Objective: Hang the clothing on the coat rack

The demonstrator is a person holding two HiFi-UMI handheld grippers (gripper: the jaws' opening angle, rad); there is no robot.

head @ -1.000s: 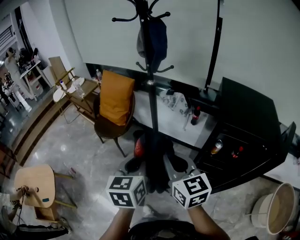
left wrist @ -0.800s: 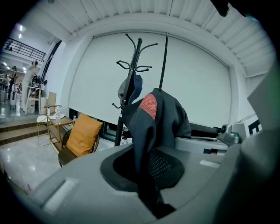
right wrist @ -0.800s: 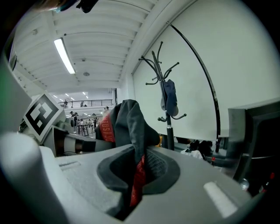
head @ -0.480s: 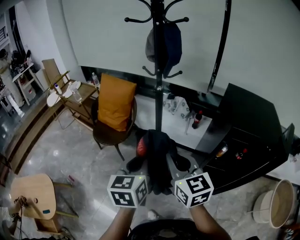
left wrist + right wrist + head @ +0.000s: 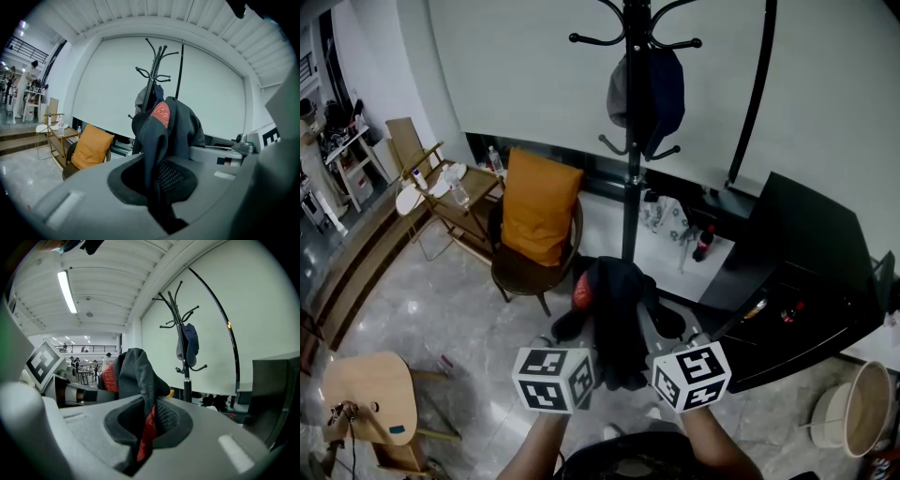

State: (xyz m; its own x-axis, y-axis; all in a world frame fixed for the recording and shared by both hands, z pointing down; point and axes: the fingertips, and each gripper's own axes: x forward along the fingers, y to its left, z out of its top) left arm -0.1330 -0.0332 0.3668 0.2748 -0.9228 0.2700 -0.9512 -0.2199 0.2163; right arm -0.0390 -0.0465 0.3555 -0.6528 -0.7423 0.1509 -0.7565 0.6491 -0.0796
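Left gripper [image 5: 159, 206] and right gripper [image 5: 143, 446] jaws both clamped on dark garment [image 5: 614, 300], near side of coat rack [image 5: 631, 187]. Print on red patch [image 5: 161, 112] unreadable; dark cap [image 5: 656, 89] hangs on rack.

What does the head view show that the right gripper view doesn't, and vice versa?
Head view only: the wooden stool and the white basket on the floor. Right gripper view only: the right gripper with its jaws shut on a red-lined fold of the dark garment, and the ceiling light strip. Both: the coat rack with a dark blue item hanging on it, and that garment.
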